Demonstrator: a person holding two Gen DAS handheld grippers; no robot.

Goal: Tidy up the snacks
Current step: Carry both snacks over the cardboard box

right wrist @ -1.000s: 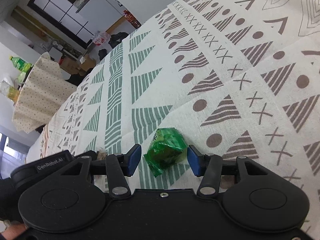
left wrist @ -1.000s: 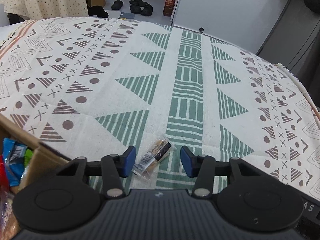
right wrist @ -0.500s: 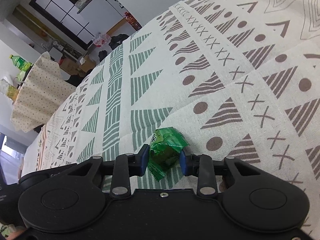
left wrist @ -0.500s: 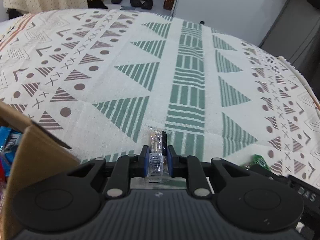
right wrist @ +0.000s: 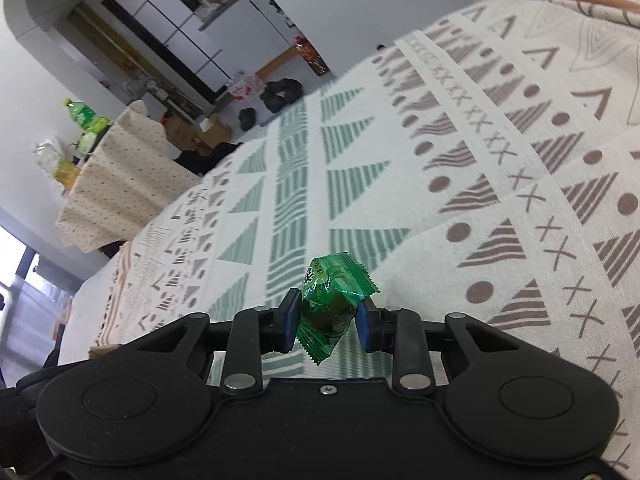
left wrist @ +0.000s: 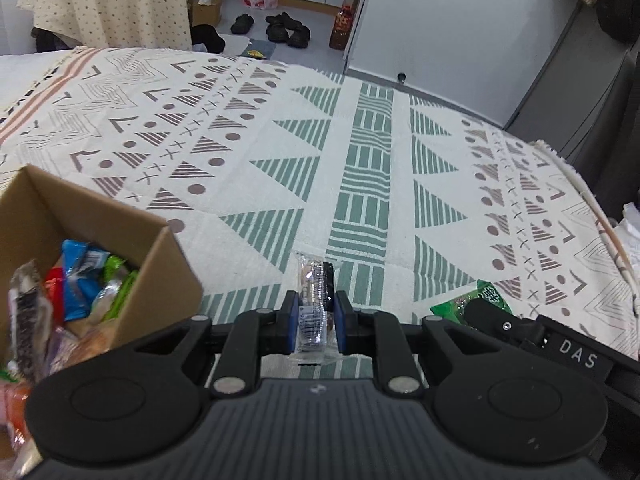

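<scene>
The left tool (left wrist: 314,322) was clamped on 1 clear-wrapped snack bar (left wrist: 312,300), its blue pads (left wrist: 291,322) pressing both sides, lifted above the patterned cloth (left wrist: 280,152) that covered the bench. The right tool (right wrist: 328,322) had just been closing and gripped 1 green-wrapped candy (right wrist: 330,304), held clear of the cloth. From the left camera, that green candy (left wrist: 472,300) showed low on the right beside the other tool's black body. 1 open cardboard box (left wrist: 168,276) stood at the left, close by, heaped with many mixed snack packets (left wrist: 80,280), too jumbled to count.
</scene>
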